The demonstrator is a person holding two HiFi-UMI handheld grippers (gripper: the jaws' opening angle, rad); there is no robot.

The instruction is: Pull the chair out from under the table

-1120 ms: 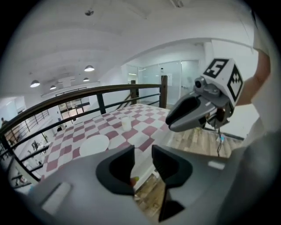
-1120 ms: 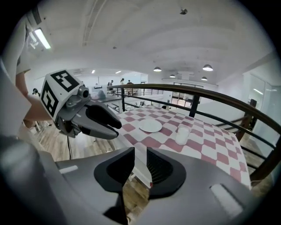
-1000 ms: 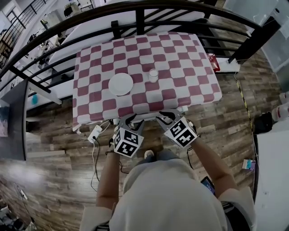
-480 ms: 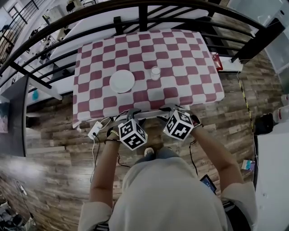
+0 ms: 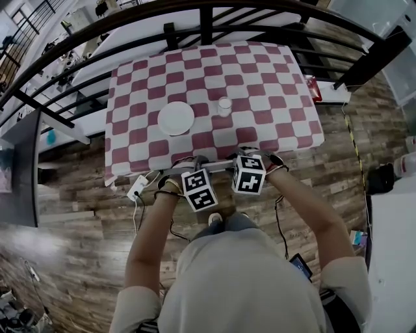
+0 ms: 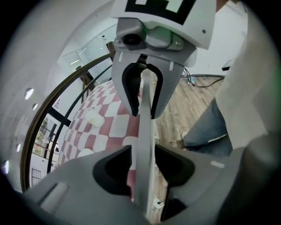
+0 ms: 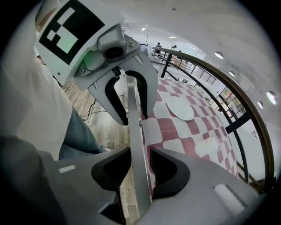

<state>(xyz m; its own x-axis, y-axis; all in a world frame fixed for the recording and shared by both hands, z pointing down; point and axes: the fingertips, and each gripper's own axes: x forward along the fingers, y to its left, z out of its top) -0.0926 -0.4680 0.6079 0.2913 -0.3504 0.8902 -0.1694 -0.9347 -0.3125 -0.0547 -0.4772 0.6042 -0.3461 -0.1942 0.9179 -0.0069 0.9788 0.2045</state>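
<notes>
The chair is tucked under the table (image 5: 273,97), which has a red-and-white checked cloth. Only the thin grey top rail (image 5: 218,168) of the chair's back shows at the near edge. My left gripper (image 5: 186,164) and right gripper (image 5: 250,157) straddle that rail side by side, pointing steeply down. In the left gripper view the rail (image 6: 145,132) runs between my left gripper's (image 6: 142,160) jaws, which have just been closing slightly, with narrow gaps left. The right gripper's (image 7: 139,171) jaws have just been opening, and the rail (image 7: 134,132) lies between them unpressed.
On the table stand a white plate (image 5: 175,118) and a small white cup (image 5: 223,106). A black railing (image 5: 208,13) curves behind the table. A white power strip with cables (image 5: 136,190) lies on the wood floor at the left, close to the person's legs.
Both grippers have rolled, drawn closer together and come down over the chair's rail at the table edge. Their jaws now straddle it.
</notes>
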